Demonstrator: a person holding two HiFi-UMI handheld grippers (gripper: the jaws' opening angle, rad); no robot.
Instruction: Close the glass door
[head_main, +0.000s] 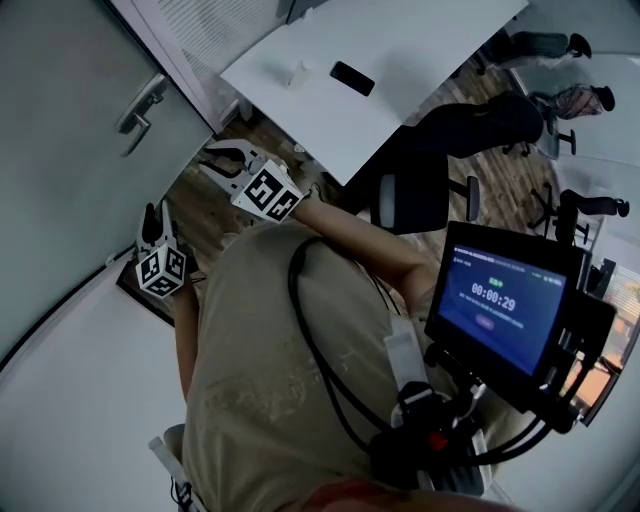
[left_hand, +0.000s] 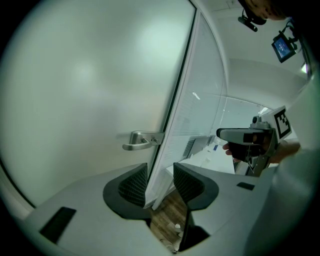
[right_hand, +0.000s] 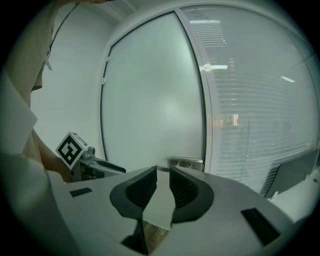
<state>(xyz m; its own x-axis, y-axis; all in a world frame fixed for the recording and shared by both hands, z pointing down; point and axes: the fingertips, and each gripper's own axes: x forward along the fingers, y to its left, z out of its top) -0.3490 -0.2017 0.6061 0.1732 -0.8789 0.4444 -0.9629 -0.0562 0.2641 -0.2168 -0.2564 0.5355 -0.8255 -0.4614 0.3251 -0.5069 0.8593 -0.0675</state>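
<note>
The frosted glass door (head_main: 60, 120) fills the upper left of the head view, its metal lever handle (head_main: 140, 105) near its right edge. My left gripper (head_main: 152, 218) points up at the door's lower part, open and empty. In the left gripper view the door's dark edge (left_hand: 176, 100) runs down toward the gap between my jaws (left_hand: 160, 172), and the handle (left_hand: 141, 140) sits just above the left jaw. My right gripper (head_main: 222, 158) hovers below the handle, slightly open and holding nothing. In the right gripper view (right_hand: 163, 175) the door (right_hand: 150, 100) and frame (right_hand: 207, 90) stand straight ahead.
A glass partition with blinds (right_hand: 260, 100) stands right of the door. A white table (head_main: 400, 40) behind carries a black phone (head_main: 352, 78). A black office chair (head_main: 420, 190) stands at the right. A screen rig (head_main: 500, 300) hangs on the person's chest.
</note>
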